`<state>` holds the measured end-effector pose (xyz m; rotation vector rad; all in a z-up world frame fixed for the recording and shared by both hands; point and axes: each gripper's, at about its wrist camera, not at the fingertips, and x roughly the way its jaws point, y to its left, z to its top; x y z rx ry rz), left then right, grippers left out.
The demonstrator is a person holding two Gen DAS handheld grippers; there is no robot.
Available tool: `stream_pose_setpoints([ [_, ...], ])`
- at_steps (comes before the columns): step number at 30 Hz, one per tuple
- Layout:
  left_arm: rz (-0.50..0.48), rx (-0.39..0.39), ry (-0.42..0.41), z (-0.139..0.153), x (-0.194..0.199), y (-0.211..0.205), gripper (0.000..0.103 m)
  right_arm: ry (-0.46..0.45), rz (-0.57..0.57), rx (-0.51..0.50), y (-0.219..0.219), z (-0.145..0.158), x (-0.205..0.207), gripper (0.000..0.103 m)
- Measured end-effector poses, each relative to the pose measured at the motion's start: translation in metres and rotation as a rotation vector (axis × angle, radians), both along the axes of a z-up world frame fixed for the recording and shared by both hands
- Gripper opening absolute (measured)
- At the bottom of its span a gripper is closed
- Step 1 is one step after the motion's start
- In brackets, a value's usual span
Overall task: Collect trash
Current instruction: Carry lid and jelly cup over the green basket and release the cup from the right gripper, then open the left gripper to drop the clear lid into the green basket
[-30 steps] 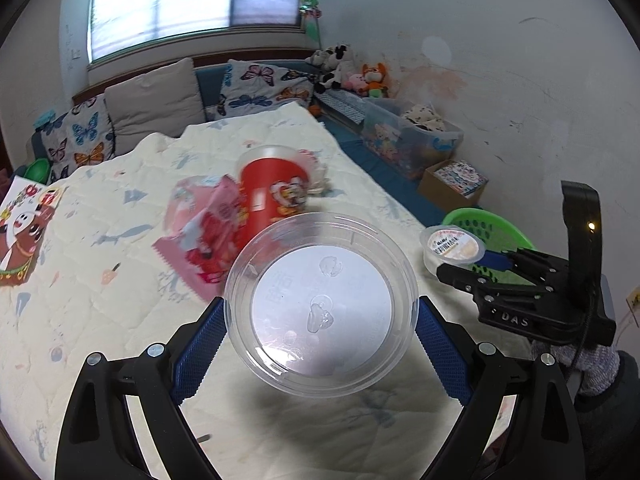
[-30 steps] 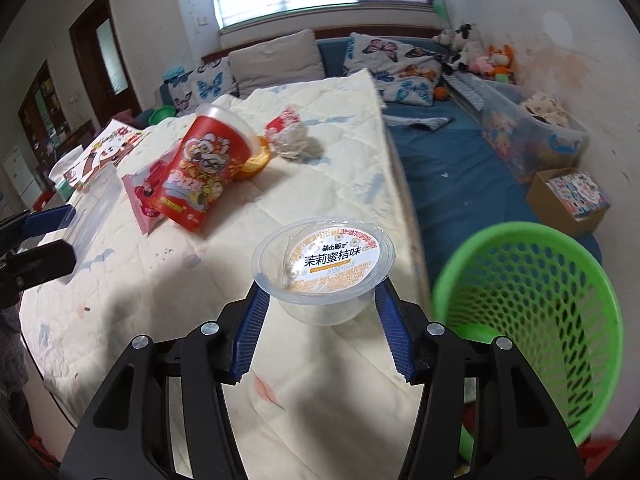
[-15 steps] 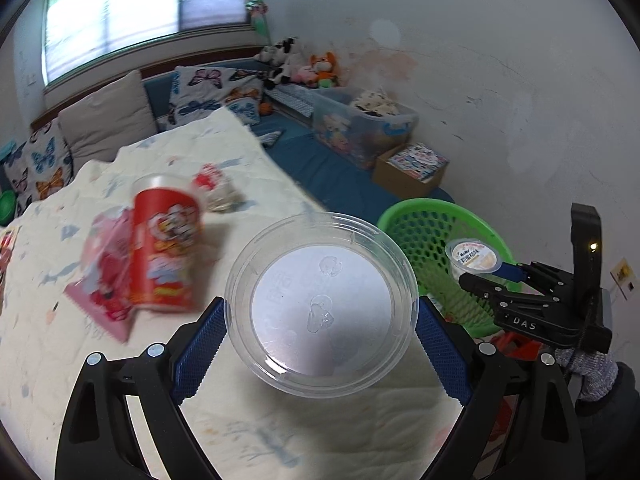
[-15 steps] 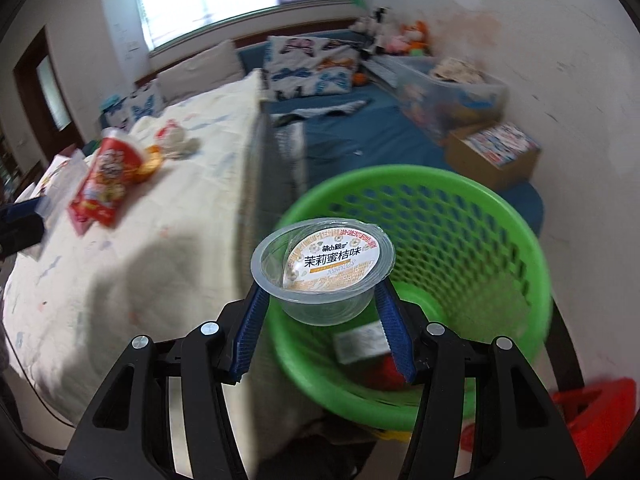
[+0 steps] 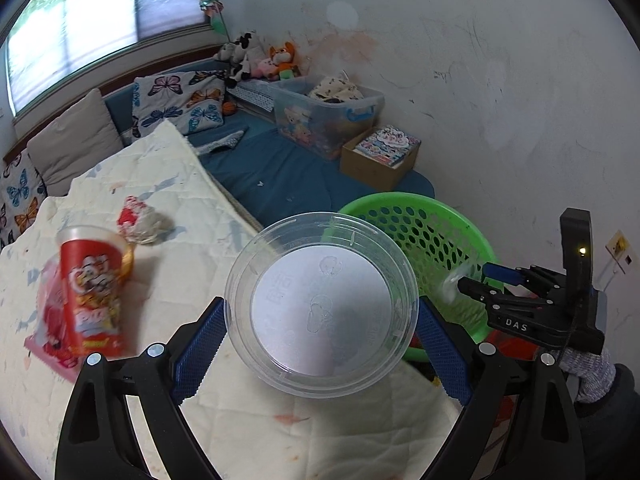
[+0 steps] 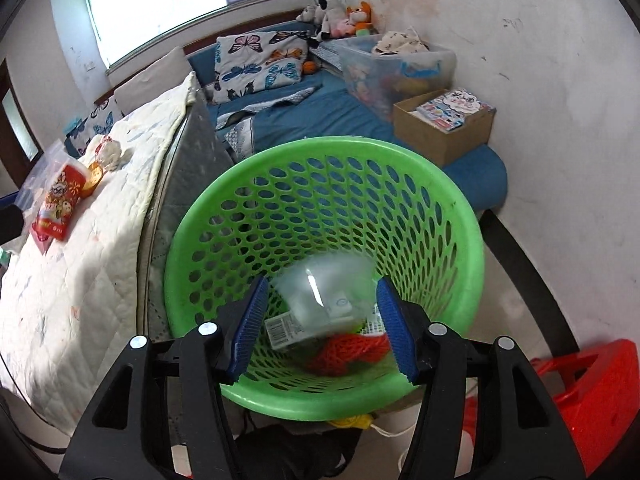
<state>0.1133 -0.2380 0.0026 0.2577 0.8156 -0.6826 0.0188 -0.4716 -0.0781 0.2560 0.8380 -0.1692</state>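
From my feed, daylight pours in through the window (image 5: 100,36), blown out to near white, and everything else is lit softly from it. Straight lines bow toward the dark vignetted corners. Below the window, the red cup (image 5: 94,296) smears with motion blur. In the right wrist view a clear cup (image 6: 324,292) inside the green basket (image 6: 460,216) is blurred, with a glare streak.

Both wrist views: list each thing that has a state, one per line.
Left gripper: shut on the clear lid, held over the bed edge.
Right gripper: open, above the basket.
Jelly cup: blurred, loose between the fingers, inside the basket.
Basket: upright, holding some trash.
Red cup: lying on the bed.
Storage bin: open, no lid.
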Motion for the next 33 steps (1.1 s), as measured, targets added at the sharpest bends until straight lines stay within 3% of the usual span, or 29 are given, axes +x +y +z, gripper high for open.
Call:
stream_pose_setpoints([
  [19,-0.089,0.094,0.068,-0.036,0.015,-0.089,0.089,-0.079,-0.039,0.038,-0.011,0.017,-0.040,0.065],
  [33,-0.107,0.093,0.121,-0.053,0.020,-0.111,0.091,-0.073,-0.057,0.067,-0.014,0.011,-0.048,0.067],
])
